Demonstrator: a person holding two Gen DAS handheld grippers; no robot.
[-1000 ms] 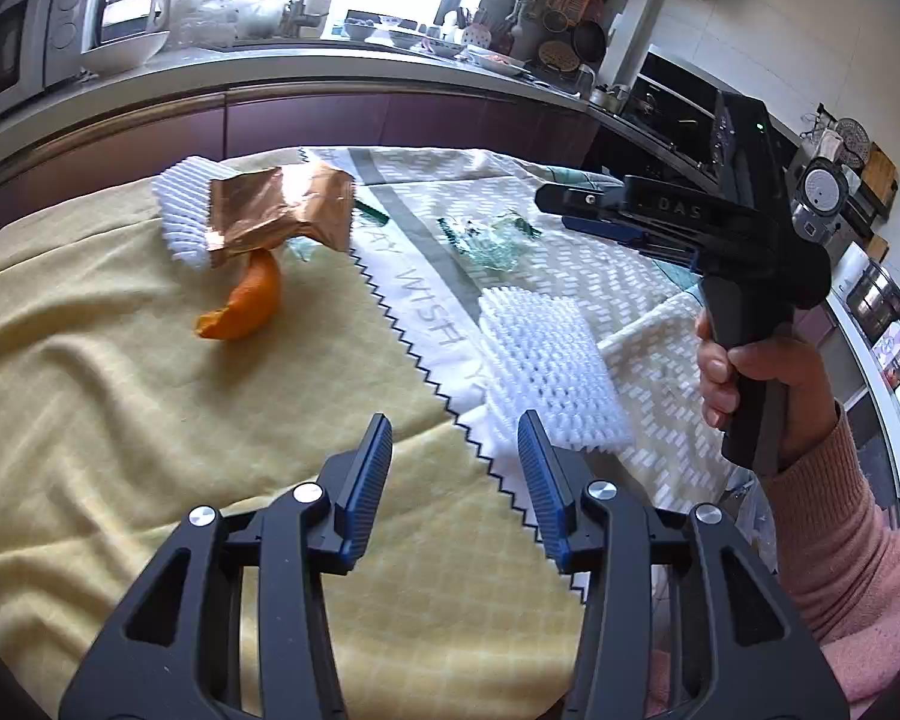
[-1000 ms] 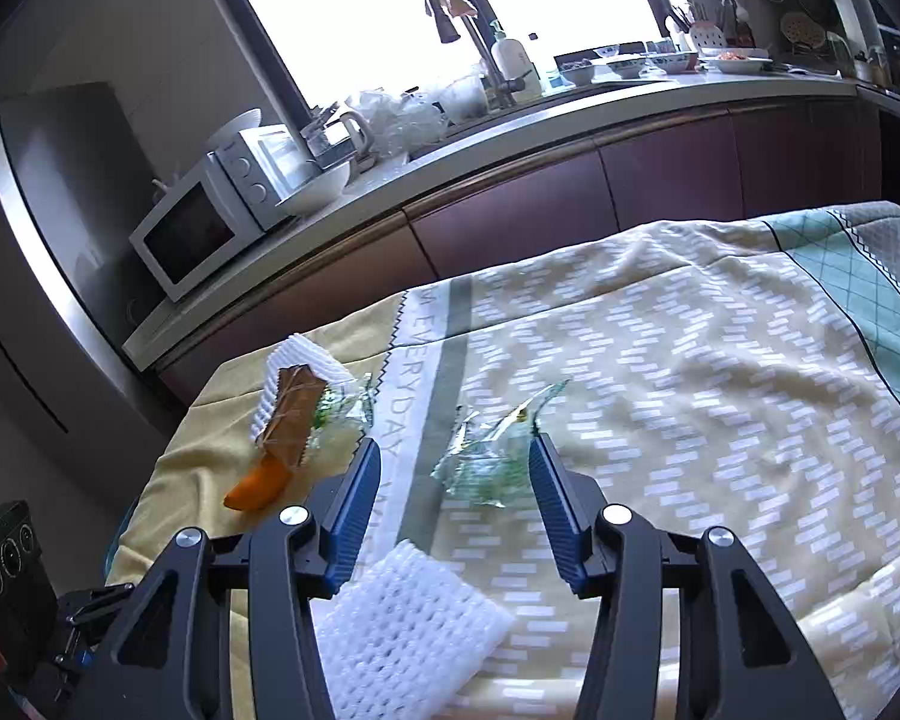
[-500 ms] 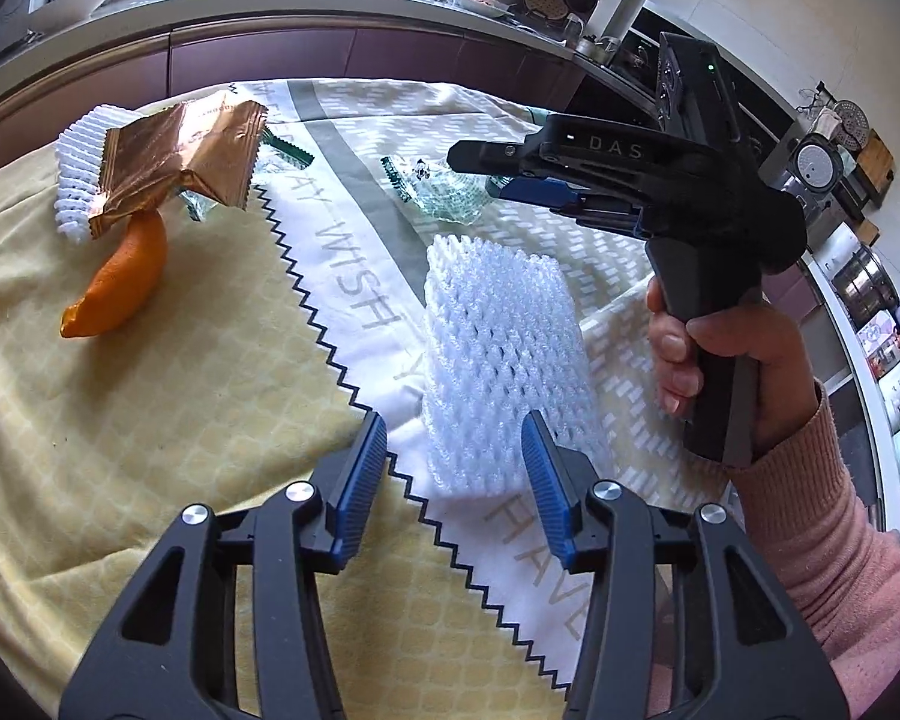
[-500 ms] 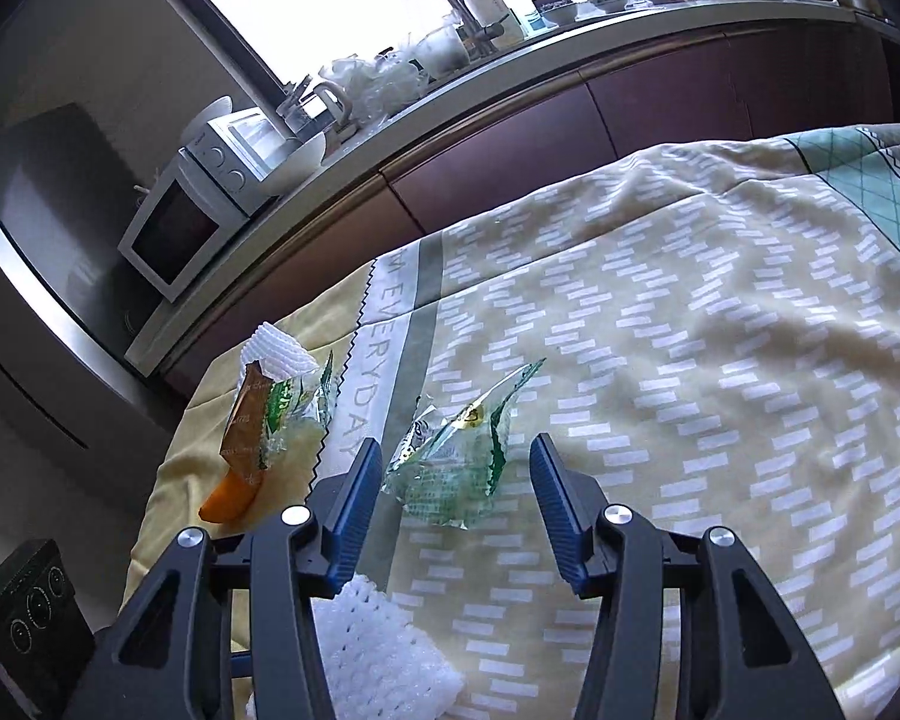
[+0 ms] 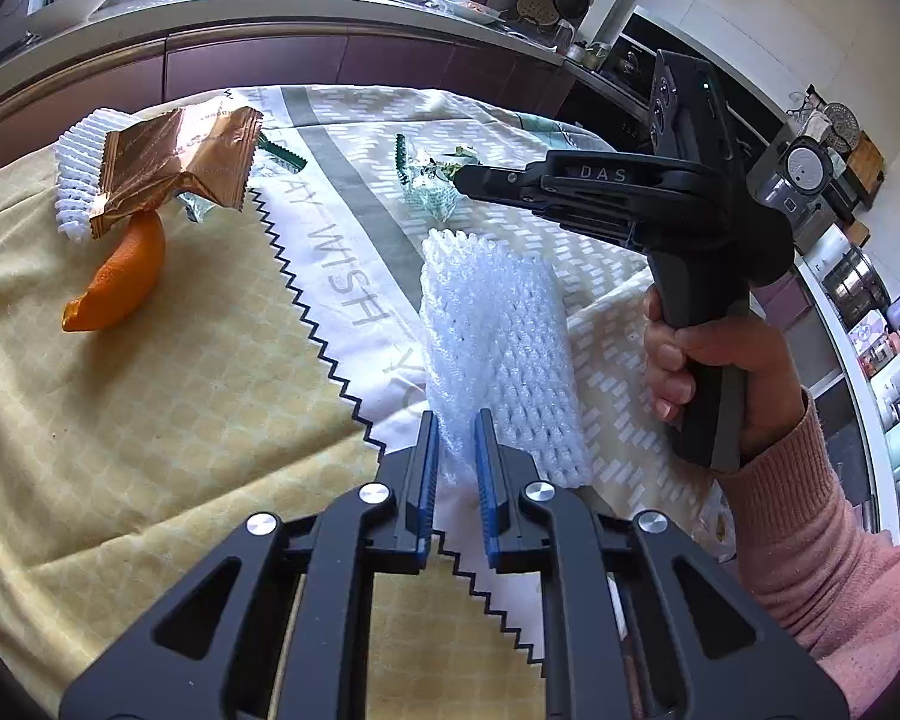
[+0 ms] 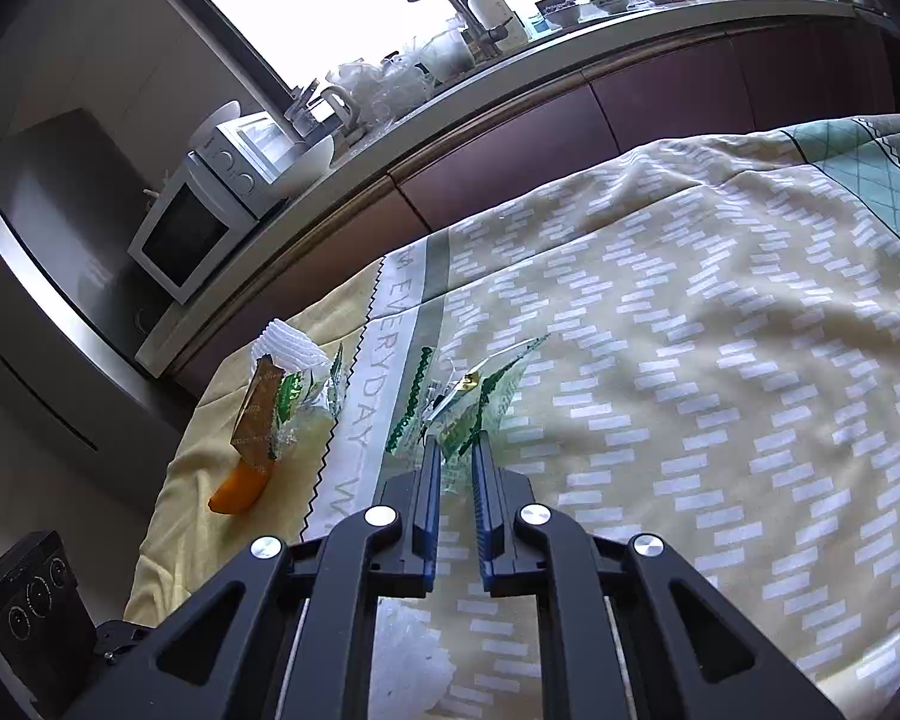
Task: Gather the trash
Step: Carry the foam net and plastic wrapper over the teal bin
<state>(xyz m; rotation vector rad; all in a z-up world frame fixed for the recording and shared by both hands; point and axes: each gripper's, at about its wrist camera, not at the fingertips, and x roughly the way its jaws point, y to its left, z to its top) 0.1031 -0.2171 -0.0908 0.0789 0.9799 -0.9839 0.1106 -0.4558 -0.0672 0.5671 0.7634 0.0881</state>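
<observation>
My left gripper (image 5: 455,429) is shut on the near edge of a white foam fruit net (image 5: 498,336) on the tablecloth. My right gripper (image 6: 455,450) is shut on a clear green-edged plastic wrapper (image 6: 468,399); the wrapper also shows in the left wrist view (image 5: 429,180) at the right gripper's tip. At the far left lie an orange peel (image 5: 120,276), a copper foil wrapper (image 5: 174,159) and a second white foam net (image 5: 75,180). In the right wrist view the peel (image 6: 240,489) and copper wrapper (image 6: 257,414) lie left of the gripper.
A yellow and white patterned tablecloth (image 5: 150,420) covers the table. A curved kitchen counter (image 6: 510,78) with a microwave (image 6: 192,234) runs behind it. Shelves with bottles (image 5: 894,360) stand at the right. The foam net shows below the right gripper (image 6: 408,654).
Both grippers have closed: the left on the foam net, the right on the clear plastic wrapper. Both moved forward onto their items.
</observation>
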